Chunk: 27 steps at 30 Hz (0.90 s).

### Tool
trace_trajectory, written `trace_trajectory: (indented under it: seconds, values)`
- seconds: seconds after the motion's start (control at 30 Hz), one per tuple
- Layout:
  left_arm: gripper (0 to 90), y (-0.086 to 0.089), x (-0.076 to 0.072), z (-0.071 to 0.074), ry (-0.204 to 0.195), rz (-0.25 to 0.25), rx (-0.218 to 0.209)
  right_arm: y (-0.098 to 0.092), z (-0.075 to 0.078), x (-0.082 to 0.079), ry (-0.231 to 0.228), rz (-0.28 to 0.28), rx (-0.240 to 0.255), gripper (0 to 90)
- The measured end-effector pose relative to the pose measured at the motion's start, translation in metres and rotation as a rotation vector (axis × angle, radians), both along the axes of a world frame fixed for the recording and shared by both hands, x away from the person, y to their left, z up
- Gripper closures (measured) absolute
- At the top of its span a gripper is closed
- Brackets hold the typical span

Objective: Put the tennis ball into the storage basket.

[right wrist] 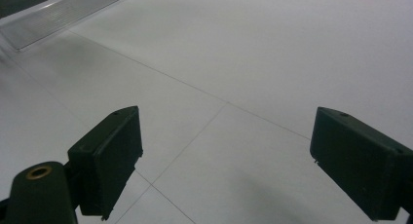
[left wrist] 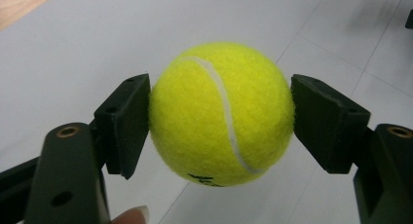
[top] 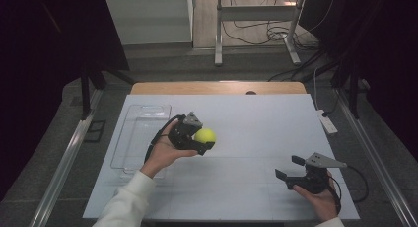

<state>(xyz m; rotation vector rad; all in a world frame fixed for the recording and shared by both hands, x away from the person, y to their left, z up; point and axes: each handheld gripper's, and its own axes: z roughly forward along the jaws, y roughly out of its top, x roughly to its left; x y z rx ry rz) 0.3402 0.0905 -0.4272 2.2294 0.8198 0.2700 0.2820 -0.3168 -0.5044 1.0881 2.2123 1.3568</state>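
A yellow tennis ball (top: 205, 135) is held above the white table top, left of centre in the high view. My left gripper (top: 203, 138) is shut on it. In the left gripper view the ball (left wrist: 221, 114) sits squeezed between the two black pads (left wrist: 127, 119), with a fingertip at the bottom edge. My right gripper (top: 290, 167) rests low near the table's front right, open, its jaws pointing left. In the right gripper view its gripper (right wrist: 224, 160) has wide-apart pads with only bare table between them.
A clear plastic tray (top: 140, 133) lies along the left side of the white table (top: 256, 128), just behind my left hand; its corner (right wrist: 63, 19) appears in the right gripper view. A white tag (top: 327, 122) lies at the right edge. Cables trail from both grippers.
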Motion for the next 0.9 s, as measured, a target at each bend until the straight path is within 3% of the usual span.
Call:
trace_trajectory:
  seconds: [0.9]
  values:
    - [26.8, 0.014, 0.001, 0.017, -0.039, 0.032, -0.008, 0.000, 0.000, 0.000, -0.002, -0.003, -0.001, 11.7]
